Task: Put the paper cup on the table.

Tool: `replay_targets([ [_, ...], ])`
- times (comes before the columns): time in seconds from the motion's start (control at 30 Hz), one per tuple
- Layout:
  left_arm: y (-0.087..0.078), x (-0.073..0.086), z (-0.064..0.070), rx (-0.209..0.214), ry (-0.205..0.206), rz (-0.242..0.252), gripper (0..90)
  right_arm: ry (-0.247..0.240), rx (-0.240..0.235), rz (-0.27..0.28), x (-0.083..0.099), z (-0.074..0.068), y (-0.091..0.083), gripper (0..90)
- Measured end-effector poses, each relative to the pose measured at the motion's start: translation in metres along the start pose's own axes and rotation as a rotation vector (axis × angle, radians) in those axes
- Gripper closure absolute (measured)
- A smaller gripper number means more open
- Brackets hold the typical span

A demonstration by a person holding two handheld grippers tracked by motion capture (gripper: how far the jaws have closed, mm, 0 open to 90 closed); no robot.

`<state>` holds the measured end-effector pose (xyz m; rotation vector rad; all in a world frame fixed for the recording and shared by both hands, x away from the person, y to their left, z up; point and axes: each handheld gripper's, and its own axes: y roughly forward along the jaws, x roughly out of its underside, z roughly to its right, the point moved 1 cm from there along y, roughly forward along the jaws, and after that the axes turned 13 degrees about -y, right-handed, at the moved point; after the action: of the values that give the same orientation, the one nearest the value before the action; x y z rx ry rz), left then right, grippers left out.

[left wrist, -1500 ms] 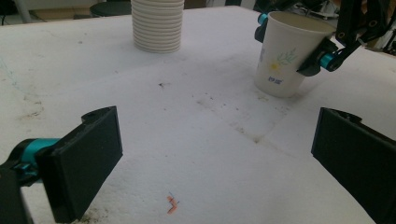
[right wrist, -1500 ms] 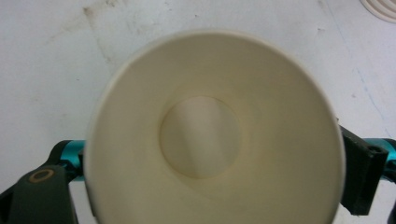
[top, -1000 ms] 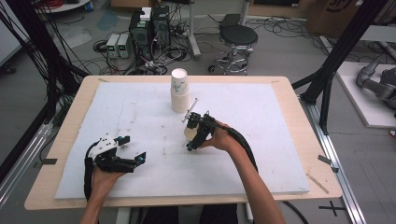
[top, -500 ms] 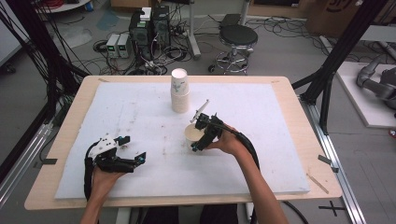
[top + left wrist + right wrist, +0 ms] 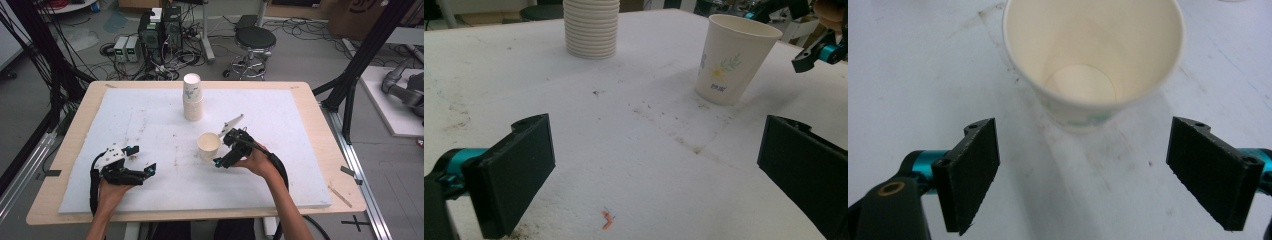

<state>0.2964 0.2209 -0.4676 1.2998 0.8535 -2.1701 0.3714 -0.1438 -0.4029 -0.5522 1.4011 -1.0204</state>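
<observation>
A single paper cup with a flower print stands upright and empty on the white foam mat. My right gripper is just right of it, open, its jaws clear of the cup. In the right gripper view the cup stands a little ahead of the open right gripper. A stack of paper cups stands behind it. My left gripper rests open at the front left, with nothing in it. In the left gripper view the cup and the stack lie beyond the left gripper.
The mat covers most of a wooden table. It is stained, and a small orange scrap lies near my left gripper. Beyond the table's far edge stand a stool and electronics boxes with cables.
My right gripper has drawn back to the right, away from the single cup, which now stands free on the mat. The left gripper has not moved.
</observation>
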Motion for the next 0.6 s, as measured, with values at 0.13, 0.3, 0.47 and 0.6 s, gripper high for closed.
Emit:
replay_targets([
  [0.13,0.000,0.000,0.000,-0.001,-0.006,0.007,1.8,0.022,0.029,0.068,0.017,-0.006,-0.012,13.8],
  [0.3,-0.001,0.000,0.000,-0.002,-0.006,0.008,1.8,0.087,0.104,0.170,0.047,-0.013,-0.027,13.8],
  [0.47,0.000,0.000,0.000,-0.006,-0.001,0.000,1.8,0.165,0.156,0.285,0.076,-0.019,-0.037,13.9],
  [0.6,0.000,0.000,0.000,-0.010,-0.009,0.003,1.8,0.219,0.207,0.390,0.097,-0.022,-0.043,13.9],
])
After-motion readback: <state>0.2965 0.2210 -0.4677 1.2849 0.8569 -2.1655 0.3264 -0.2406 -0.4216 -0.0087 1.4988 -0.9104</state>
